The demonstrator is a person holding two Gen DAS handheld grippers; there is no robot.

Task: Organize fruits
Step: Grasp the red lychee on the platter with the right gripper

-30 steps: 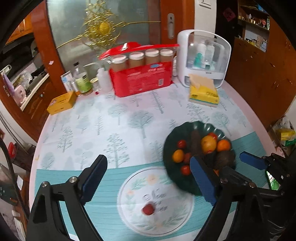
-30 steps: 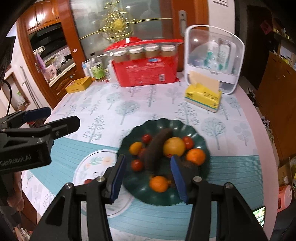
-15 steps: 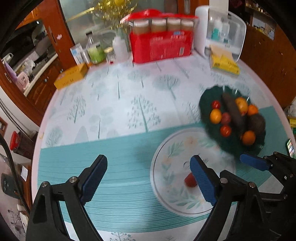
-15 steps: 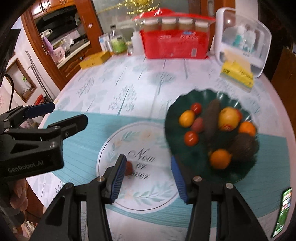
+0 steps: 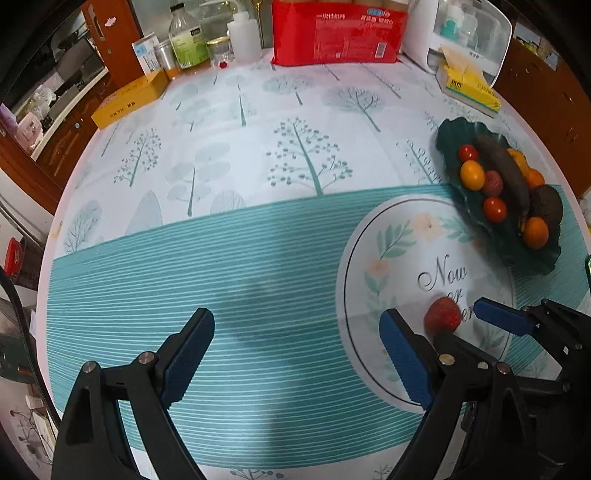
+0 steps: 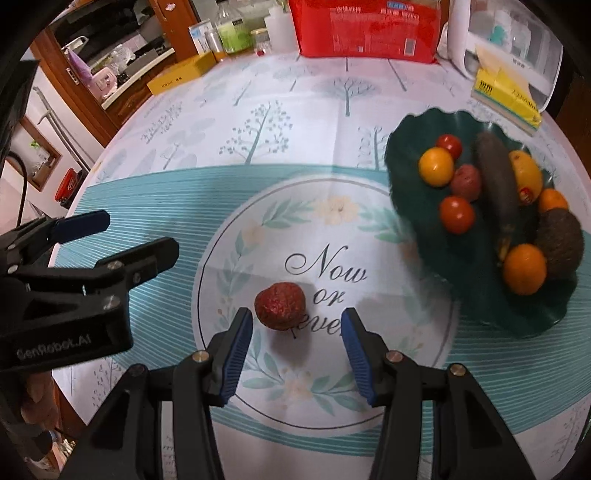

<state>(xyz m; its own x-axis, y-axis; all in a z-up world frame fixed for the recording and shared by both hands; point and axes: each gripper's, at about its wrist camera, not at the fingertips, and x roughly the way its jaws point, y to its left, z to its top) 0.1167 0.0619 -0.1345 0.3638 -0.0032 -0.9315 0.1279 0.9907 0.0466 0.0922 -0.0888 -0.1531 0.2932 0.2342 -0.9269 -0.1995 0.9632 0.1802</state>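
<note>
A red bumpy lychee (image 6: 280, 305) lies alone on the tablecloth's round printed motif. My right gripper (image 6: 297, 341) is open, its blue pads just short of the lychee on either side. The lychee also shows in the left wrist view (image 5: 442, 319), partly behind my left finger. A dark green leaf-shaped plate (image 6: 413, 140) at the right holds several fruits: tomatoes, oranges, a dark long fruit and an avocado. My left gripper (image 5: 295, 354) is open and empty over the teal stripes, left of the lychee.
At the table's far edge stand a red package (image 6: 365, 27), bottles and jars (image 5: 188, 42), a yellow box (image 5: 127, 99), a yellow tissue pack (image 6: 508, 94) and a white case (image 5: 472, 33). Wooden cabinets surround the round table.
Both grippers have dropped lower and moved toward the near side of the table. The right gripper has shifted from over the plate to the lychee, which now sits between its open fingers.
</note>
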